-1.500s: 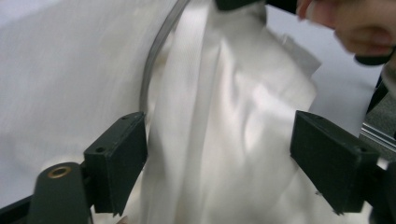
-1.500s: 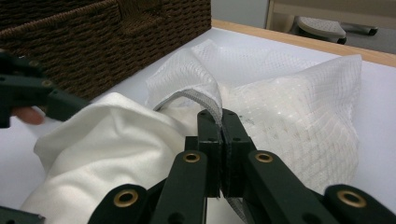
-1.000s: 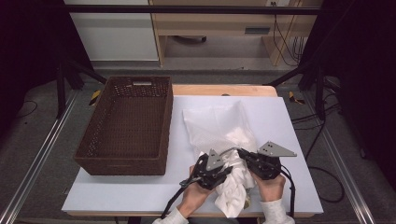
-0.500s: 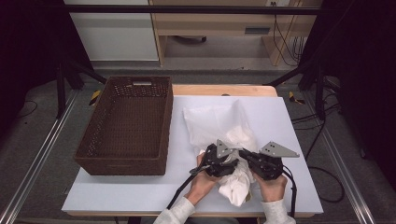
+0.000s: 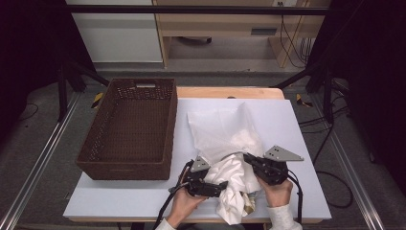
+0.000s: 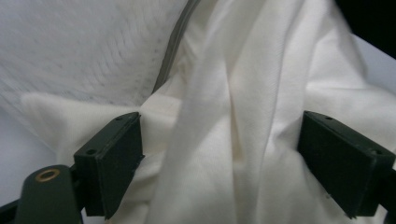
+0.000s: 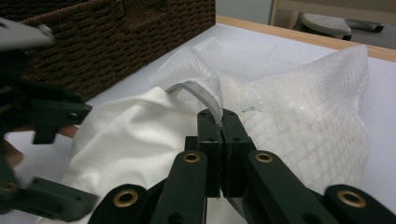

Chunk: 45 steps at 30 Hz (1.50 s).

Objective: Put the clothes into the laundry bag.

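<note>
White cloth: a crumpled white garment lies at the near edge of the bench, half out of the mouth of the mesh laundry bag, which lies flat behind it.
Left gripper: released. Its jaws have just been opening and now stand wide on both sides of a fold of the cloth; in the left gripper view the pads do not press on the fabric.
Right gripper: clenched on the rim of the bag mouth. In the right gripper view the grey hem of the mesh is pinched between the closed jaws, and it holds the opening up.
Step in hand: I judge that the cloth is being stuffed into the bag, and the left gripper takes a new hold lower on it.
Next move: the left gripper should close on the fold and push it deeper under the lifted rim, while the right gripper holds the mouth open.
Wicker basket: dark brown, stands farther on the left of the bench, just beside the bag.
</note>
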Tool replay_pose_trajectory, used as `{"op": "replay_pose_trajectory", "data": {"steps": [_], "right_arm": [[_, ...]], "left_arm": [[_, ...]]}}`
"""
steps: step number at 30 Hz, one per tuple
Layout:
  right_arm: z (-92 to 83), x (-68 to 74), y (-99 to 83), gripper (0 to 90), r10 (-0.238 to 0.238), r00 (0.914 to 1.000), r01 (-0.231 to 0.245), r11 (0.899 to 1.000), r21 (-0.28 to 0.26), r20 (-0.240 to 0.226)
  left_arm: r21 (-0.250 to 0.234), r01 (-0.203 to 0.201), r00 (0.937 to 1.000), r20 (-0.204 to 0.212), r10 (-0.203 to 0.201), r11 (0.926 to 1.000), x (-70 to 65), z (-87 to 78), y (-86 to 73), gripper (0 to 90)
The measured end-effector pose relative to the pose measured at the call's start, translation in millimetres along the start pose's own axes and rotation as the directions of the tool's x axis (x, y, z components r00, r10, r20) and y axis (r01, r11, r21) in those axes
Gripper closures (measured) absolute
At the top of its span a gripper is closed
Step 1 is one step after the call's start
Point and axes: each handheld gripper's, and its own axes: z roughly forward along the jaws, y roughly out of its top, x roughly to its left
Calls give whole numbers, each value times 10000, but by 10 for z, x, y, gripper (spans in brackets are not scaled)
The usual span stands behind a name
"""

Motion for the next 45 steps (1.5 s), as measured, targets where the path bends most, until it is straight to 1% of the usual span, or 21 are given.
{"op": "replay_pose_trajectory", "data": {"steps": [2,4,6,8,11,13,16,18,20,21,23,24,26,27,29,31,32,34,38,43,45], "right_arm": [[6,0,-3,889,68,10000,-68,10000,33,-3],[15,-2,-6,889,50,10000,-50,10000,54,-27],[23,7,-7,889,66,10000,-65,9999,85,-21],[22,8,-5,889,23,10000,-23,10000,65,-35],[11,3,-1,889,117,9999,-117,9999,22,-114],[6,0,1,889,159,9996,-161,9998,-97,-229],[-15,5,11,889,248,9993,-255,9993,-256,-288],[-48,7,25,889,235,9993,-247,9988,-413,-282],[-81,7,42,889,242,9992,-260,9980,-569,-319],[-96,12,50,889,263,9989,-286,9977,-621,-375],[-109,21,60,889,195,9991,-220,9977,-645,-383],[-107,22,61,889,174,9993,-195,9979,-618,-344],[-94,7,49,889,190,9995,-204,9984,-522,-265],[-88,-5,42,889,228,9993,-244,9984,-517,-300],[-77,-23,29,889,306,9993,-316,9985,-454,-234],[-76,-25,23,888,294,9994,-303,9985,-462,-197],[-78,-26,23,887,296,9994,-305,9984,-470,-185],[-84,-30,23,887,309,9994,-316,9983,-494,-164],[-106,-53,20,885,309,9994,-315,9981,-531,-129],[-110,-56,18,885,304,9995,-310,9982,-507,-124],[-106,-61,15,884,305,9994,-311,9985,-453,-135]], "left_arm": [[89,251,9996,111,-252,9996,7,55,-1,180],[279,102,9999,4,-102,9996,-42,46,33,323],[472,-409,9989,-227,420,9980,-146,1,85,574],[463,-846,9953,-434,866,9953,-248,-53,143,690],[-150,-1406,9901,-21,1406,9899,-425,-194,337,764],[-352,-1915,9815,-145,1911,9809,-542,-220,474,771],[-82,-2451,9691,-314,2447,9695,-669,-101,646,771],[535,-2599,9636,-503,2626,9641,-691,95,702,764],[1124,-2754,9510,-1136,2877,9547,-623,348,696,747],[1261,-2595,9543,-1185,2743,9575,-555,448,682,735],[930,-1881,9782,-719,1950,9777,-407,566,671,711],[822,-1704,9833,-498,1748,9819,-371,580,675,708],[730,-2100,9755,-515,2139,9750,-380,578,666,695],[640,-2374,9687,-594,2411,9693,-395,562,654,683],[411,-2189,9742,-475,2208,9749,-407,515,639,610],[275,-1973,9801,-142,1977,9800,-426,445,635,440],[321,-2012,9793,-160,2018,9790,-447,407,639,345],[378,-2119,9767,-254,2129,9766,-487,337,647,252],[236,-2516,9668,-390,2524,9675,-564,55,665,188],[61,-2642,9633,-483,2642,9645,-514,-325,578,154],[-133,-2528,9662,-563,2517,9674,-464,-469,501,153]]}}
